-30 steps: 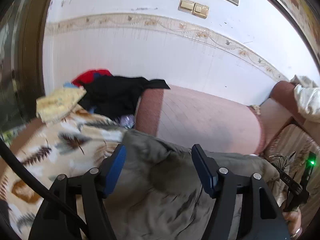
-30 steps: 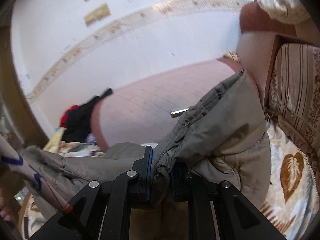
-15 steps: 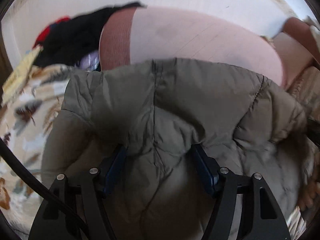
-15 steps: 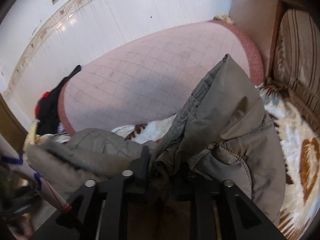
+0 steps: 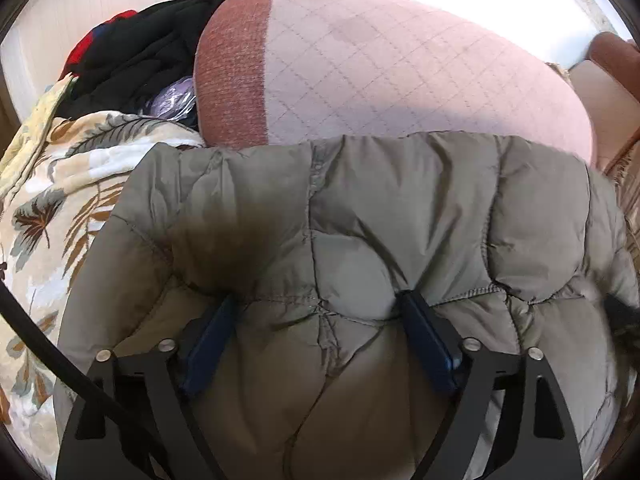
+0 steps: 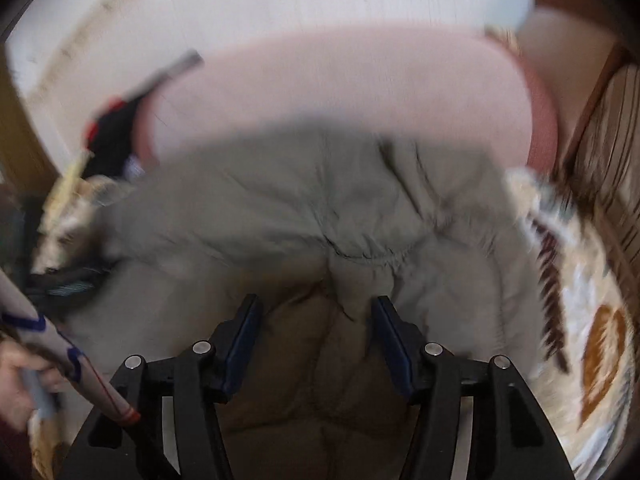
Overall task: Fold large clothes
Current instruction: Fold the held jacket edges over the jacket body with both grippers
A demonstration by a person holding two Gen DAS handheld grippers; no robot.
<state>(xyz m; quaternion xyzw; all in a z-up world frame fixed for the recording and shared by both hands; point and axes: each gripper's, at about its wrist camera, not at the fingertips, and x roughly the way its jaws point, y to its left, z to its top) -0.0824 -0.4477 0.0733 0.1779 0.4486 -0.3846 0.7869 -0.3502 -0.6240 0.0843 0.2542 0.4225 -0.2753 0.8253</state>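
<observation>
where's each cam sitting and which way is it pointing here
Left wrist: on the left gripper, angled down along its fingers at the olive puffer jacket, which bulges between open jaws; only the fingers show.
Right wrist: on the right gripper, angled down at the same jacket, blurred; jaws have just been opening, fabric loose between them. A hand shows at lower left.
Shared: the jacket, the pink quilted cushion behind it, the leaf-print blanket, the dark clothes pile.

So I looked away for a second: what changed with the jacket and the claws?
The right claw has let go of the olive jacket; its jaws have just been opening. The jacket dropped from hanging to lying on the leaf-print blanket. The left claw has just opened wider. The clothes pile stayed.
</observation>
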